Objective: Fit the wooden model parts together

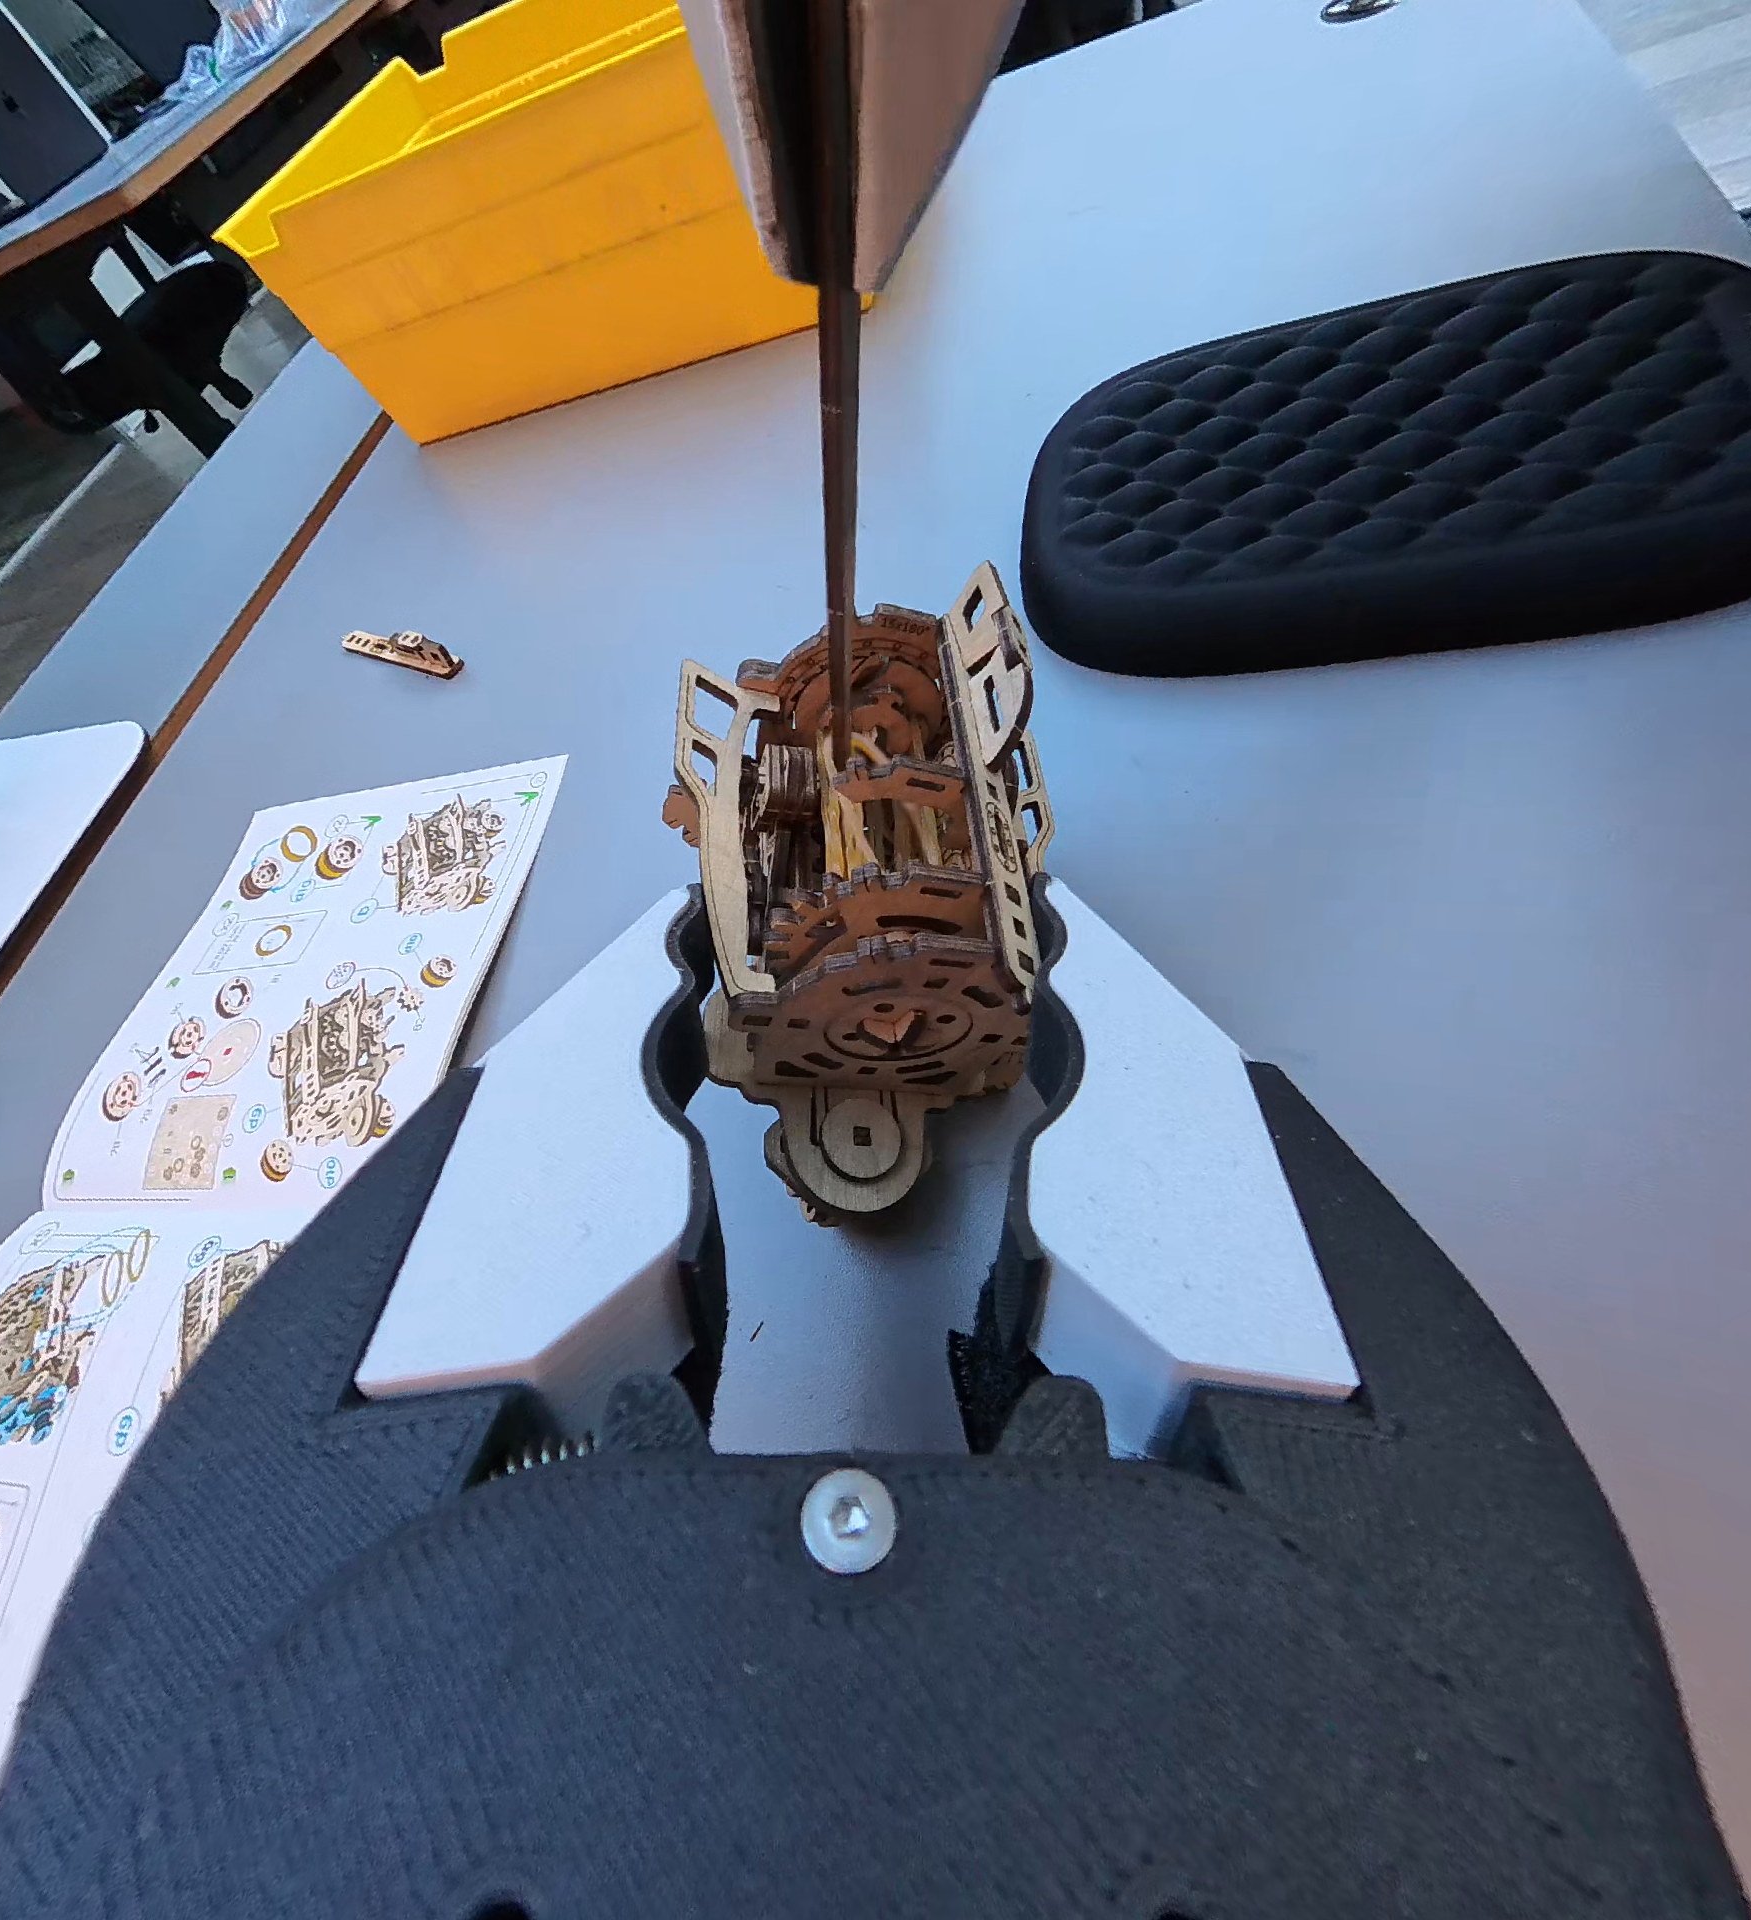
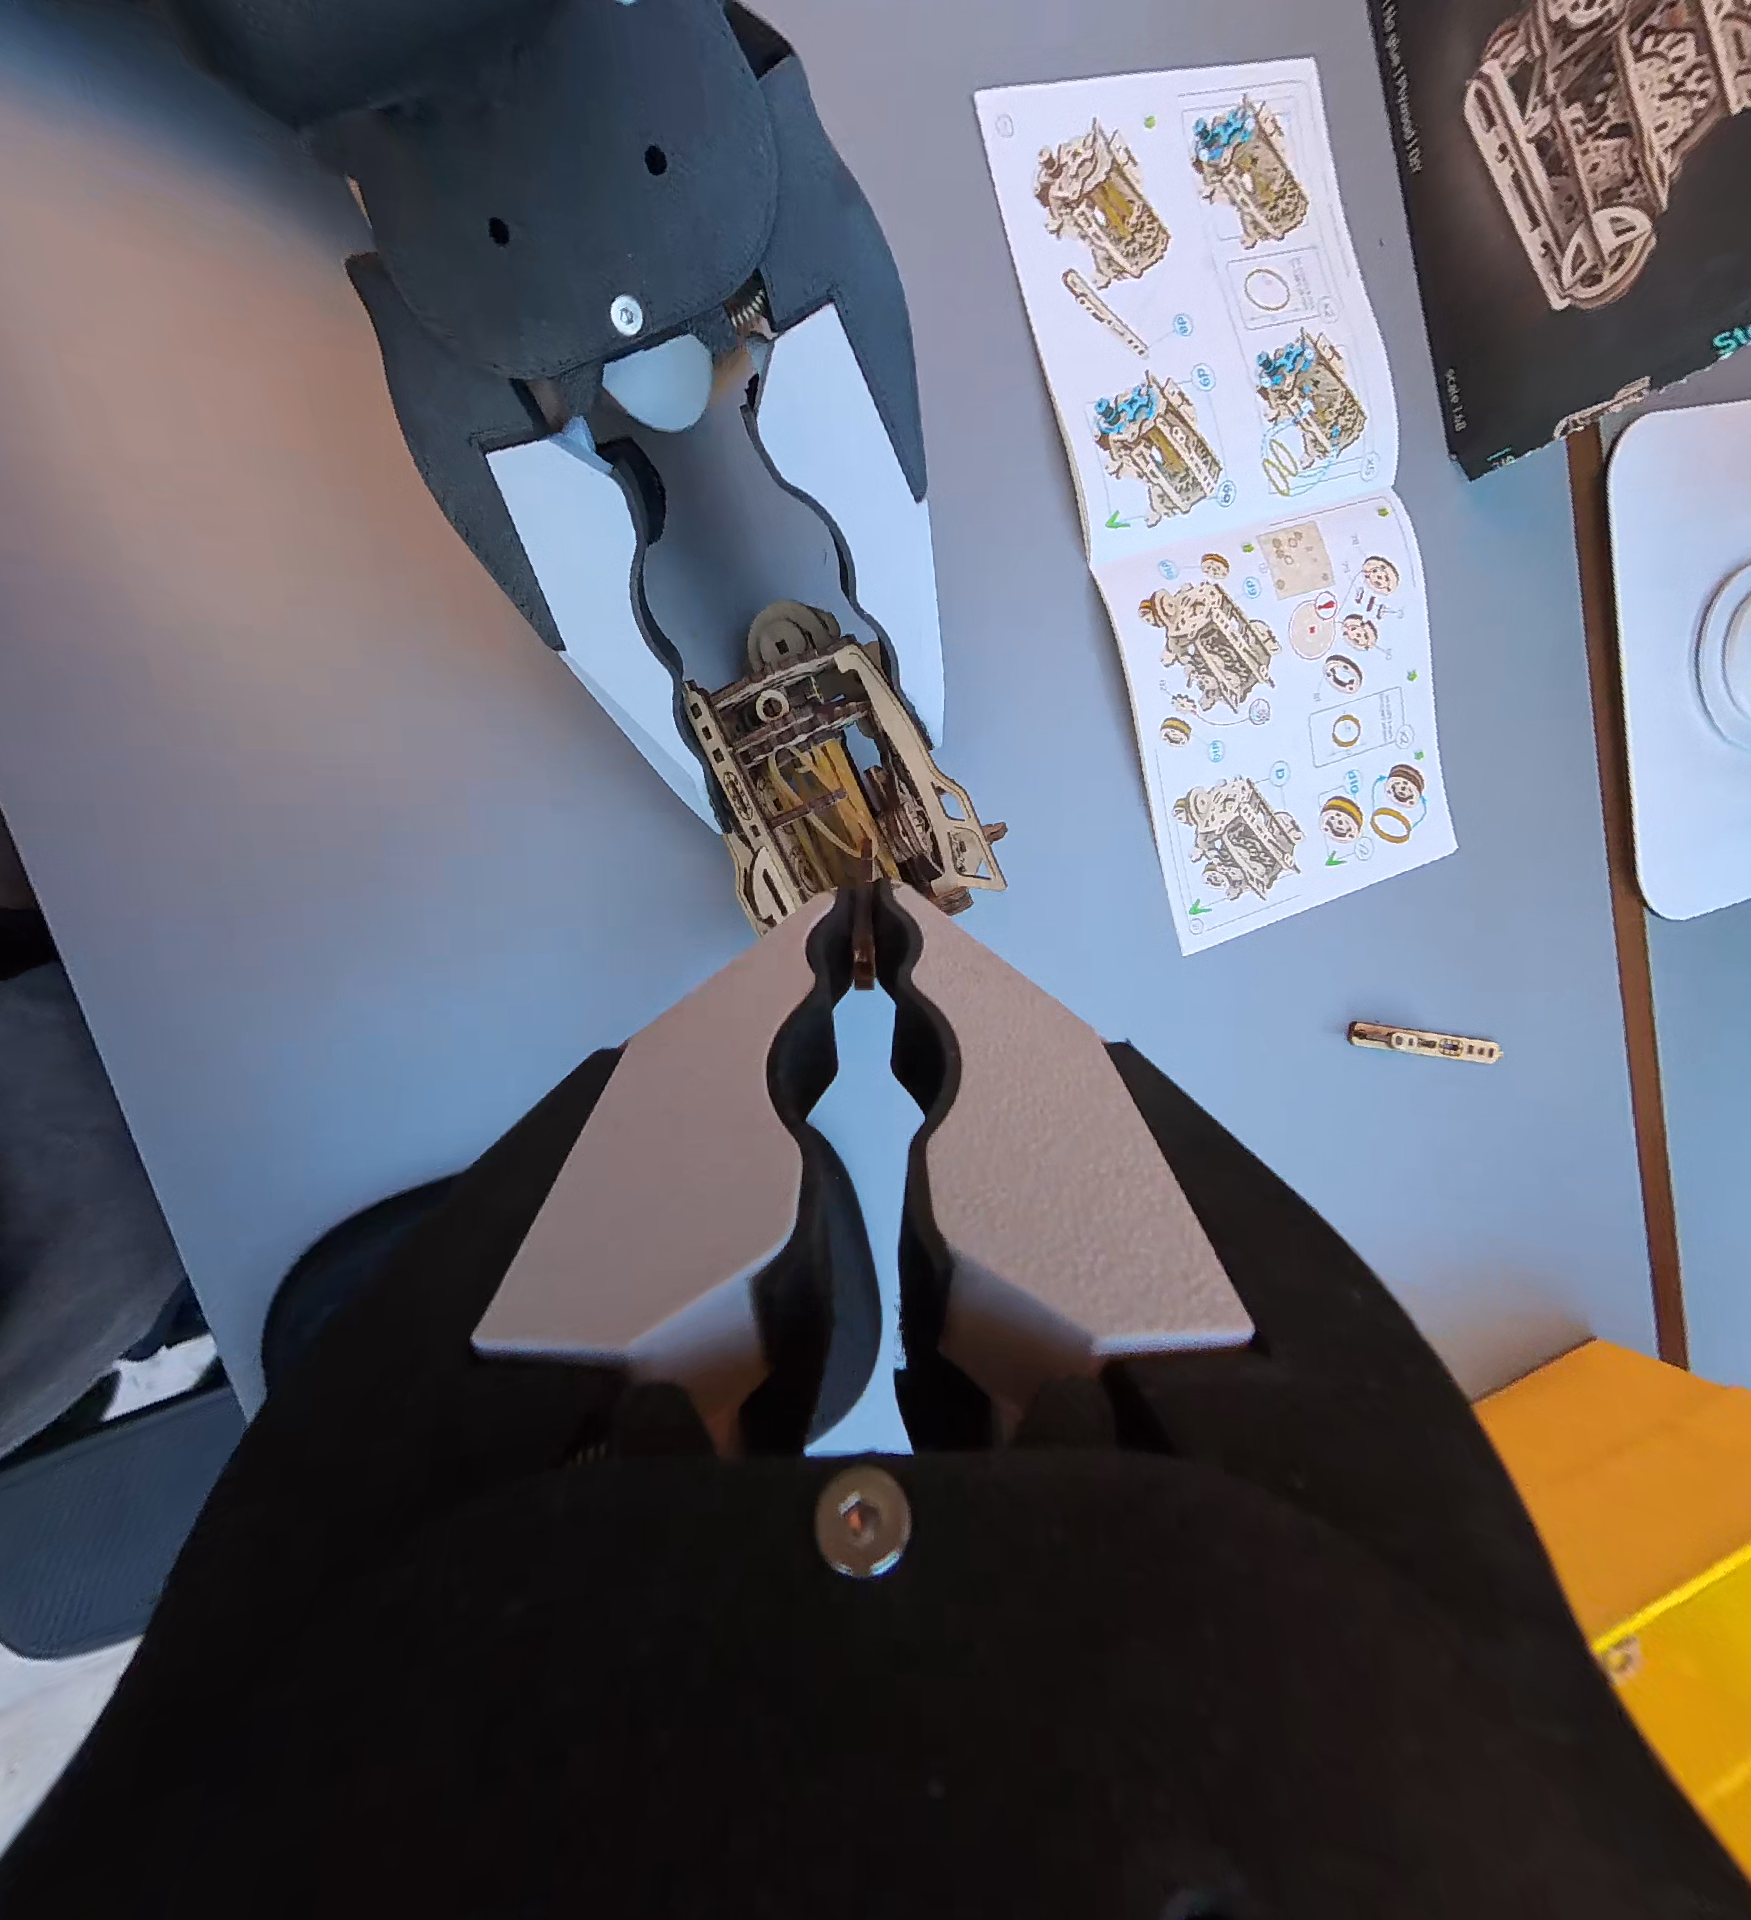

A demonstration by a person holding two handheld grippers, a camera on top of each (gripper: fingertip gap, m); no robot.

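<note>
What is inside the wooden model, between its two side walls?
Inside the wooden model are yellow rubber bands, small wooden gears, and the tip of a thin wooden strip held by the right gripper. Deeper parts are hidden.

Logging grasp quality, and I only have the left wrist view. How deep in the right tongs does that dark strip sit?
Observer: Only at the tips. The right tongs pinch the strip between their foremost pad bulges, right at the wooden model.
Operator: What lies past the booklet, off my left edge?
Observer: A black box with a picture of the model on it, beside the booklet.
</note>
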